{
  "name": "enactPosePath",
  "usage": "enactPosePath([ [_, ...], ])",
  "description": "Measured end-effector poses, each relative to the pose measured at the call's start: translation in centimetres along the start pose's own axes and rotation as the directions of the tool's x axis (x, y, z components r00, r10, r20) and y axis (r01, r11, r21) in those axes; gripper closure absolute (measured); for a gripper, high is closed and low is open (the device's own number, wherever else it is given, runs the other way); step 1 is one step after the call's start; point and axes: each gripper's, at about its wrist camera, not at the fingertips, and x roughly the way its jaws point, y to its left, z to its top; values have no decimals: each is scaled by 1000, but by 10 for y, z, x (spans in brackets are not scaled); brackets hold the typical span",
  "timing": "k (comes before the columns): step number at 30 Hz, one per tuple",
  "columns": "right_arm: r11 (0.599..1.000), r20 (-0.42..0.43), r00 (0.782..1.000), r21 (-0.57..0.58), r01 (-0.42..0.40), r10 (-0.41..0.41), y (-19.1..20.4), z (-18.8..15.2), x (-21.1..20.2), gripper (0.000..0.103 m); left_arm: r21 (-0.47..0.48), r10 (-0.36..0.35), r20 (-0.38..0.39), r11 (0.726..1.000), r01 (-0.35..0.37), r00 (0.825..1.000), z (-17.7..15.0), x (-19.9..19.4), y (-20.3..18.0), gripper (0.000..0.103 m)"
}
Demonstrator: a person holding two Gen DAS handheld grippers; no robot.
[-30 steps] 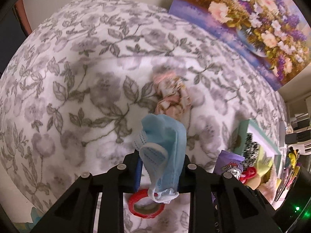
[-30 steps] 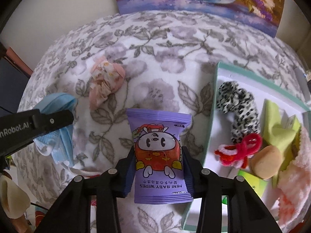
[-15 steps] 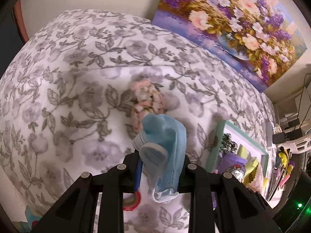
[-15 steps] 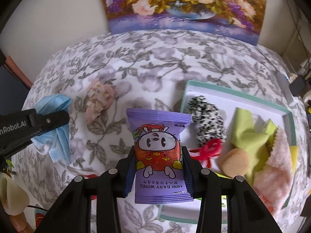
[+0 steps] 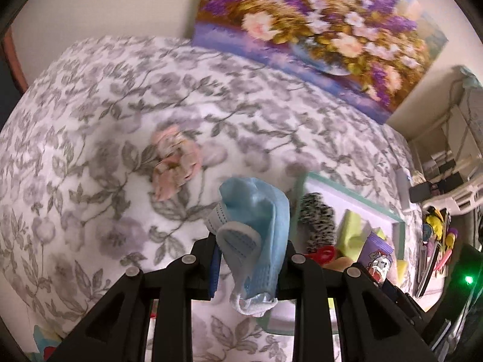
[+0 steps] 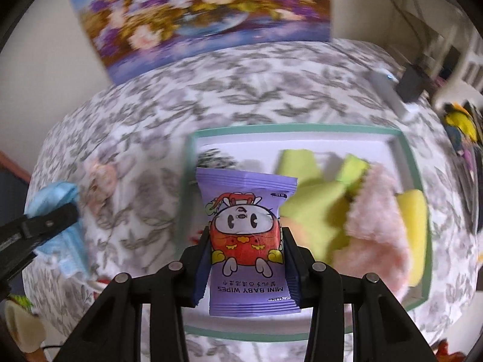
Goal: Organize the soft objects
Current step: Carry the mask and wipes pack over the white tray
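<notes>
While each gripper keeps its grip, wipes pack now overhangs tray.

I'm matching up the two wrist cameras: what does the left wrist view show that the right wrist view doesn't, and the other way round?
Only the left wrist view: the leopard-print scrunchie in the tray.

Only the right wrist view: the wipes pack's front, reading MINI BABY WIPES, clamped in the right gripper, and the pink fluffy cloth.

Both: the blue face mask in the left gripper, the green-rimmed tray, the pink floral scrunchie on the floral cover, and the flower painting.
</notes>
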Motion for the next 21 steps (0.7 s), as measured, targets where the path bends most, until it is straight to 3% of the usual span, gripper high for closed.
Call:
enactPosePath([
  [8,991,5,999,131,32,-33,-53,2,-4,58,119,-113,-26,986,115,993,-12,9,-65,76],
  [15,983,10,999,177,42,-44,-80,0,-7,58,205,-153,-78,965,166,985,-25,31,-107,75],
  [17,982,11,999,185,46,-48,-85,0,-8,58,220,-171,-108,957,191,979,-27,39,-114,67],
  [19,980,10,999,193,46,-48,-89,0,-8,57,232,-179,-118,951,202,977,-29,41,-119,44],
  [21,978,10,999,202,44,-47,-93,0,-8,57,242,-179,-114,949,202,977,-30,40,-121,36],
])
